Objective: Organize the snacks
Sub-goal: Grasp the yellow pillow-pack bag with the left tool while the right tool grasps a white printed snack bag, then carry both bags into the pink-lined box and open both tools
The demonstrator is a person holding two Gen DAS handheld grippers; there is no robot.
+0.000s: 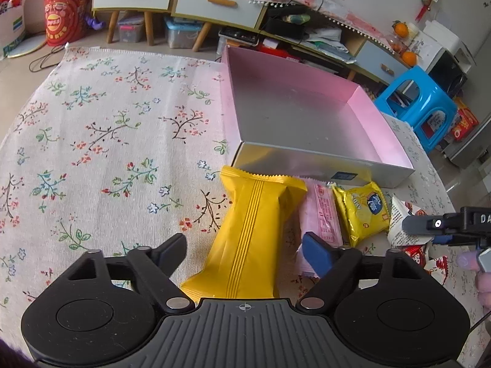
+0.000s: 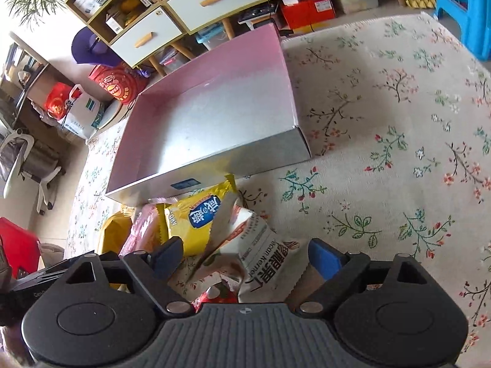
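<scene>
Left wrist view: my left gripper point(image 1: 245, 250) is spread w/ jaws either side of the yellow snack pack point(image 1: 248, 233), pads not touching it. The pack's a glossy crimped-end pillow bag, long axis running from me toward the box point(image 1: 307, 159) (silver outside, pink walls). My right gripper point(image 2: 245, 259) is spread too, over the white pecan pack point(image 2: 264, 254), on the floral cloth point(image 1: 107, 153).

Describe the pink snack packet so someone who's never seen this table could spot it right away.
Find the big empty box with pink walls on the flowered tablecloth. In the row of snacks along its near side, the pink packet lies flat between two yellow ones, narrower and paler than both.
</scene>
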